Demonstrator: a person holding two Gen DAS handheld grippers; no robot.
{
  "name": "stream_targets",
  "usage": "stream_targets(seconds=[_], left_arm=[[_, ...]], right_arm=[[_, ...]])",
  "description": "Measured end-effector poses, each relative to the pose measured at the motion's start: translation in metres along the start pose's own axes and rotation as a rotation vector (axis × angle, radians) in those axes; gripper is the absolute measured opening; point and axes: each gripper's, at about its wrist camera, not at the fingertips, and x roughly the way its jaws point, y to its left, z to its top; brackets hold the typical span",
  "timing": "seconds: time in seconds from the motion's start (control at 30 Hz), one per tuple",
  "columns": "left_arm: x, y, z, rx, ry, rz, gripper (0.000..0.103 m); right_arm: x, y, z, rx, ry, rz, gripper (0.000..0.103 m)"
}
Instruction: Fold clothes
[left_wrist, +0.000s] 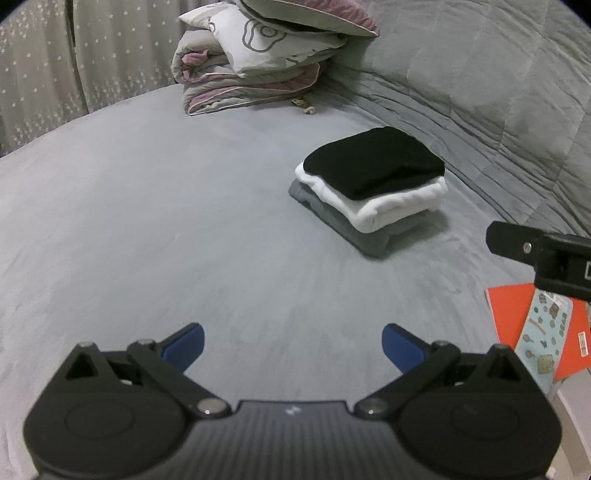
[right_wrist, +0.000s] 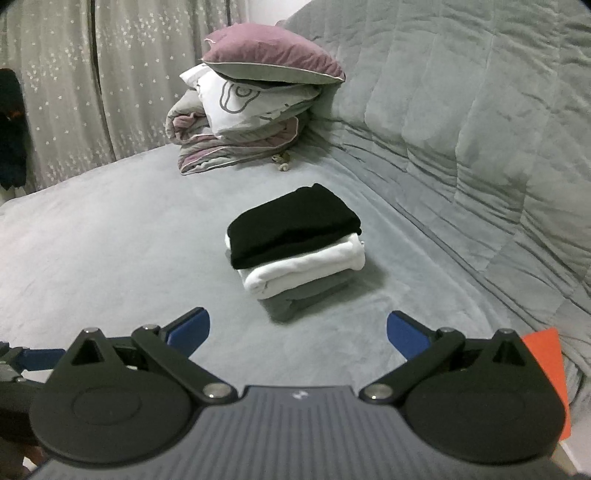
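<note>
1. Your left claw is hovering over the bed with its blue fingers spread wide and gripping nothing.
2. Your right claw is also hanging spread and empty, pointing at the stack of folded clothes.
3. The stack is sitting toward the right side of the bed, near the quilted backrest: a black garment is lying on a white one, which is resting on a grey one.
4. The near edges of the stack are showing rounded folds, well apart from both claws.
5. A wide bare stretch of bed is lying open to the left of the stack and in front of it.
6. A pile of bedding and pillows is sitting at the far end, beside the curtain.
7. An orange book is poking in at the bed's right edge, below the right claw's body as your left camera sees it.
</note>
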Motion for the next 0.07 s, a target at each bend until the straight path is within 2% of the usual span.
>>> stream_targets(seconds=[0.07], left_arm=[[-0.0058,0.0022,-0.0028,-0.006,-0.004,-0.003,0.102]], right_arm=[[-0.0065,0.0040,-0.0014,-0.006,-0.004,0.002,0.103]])
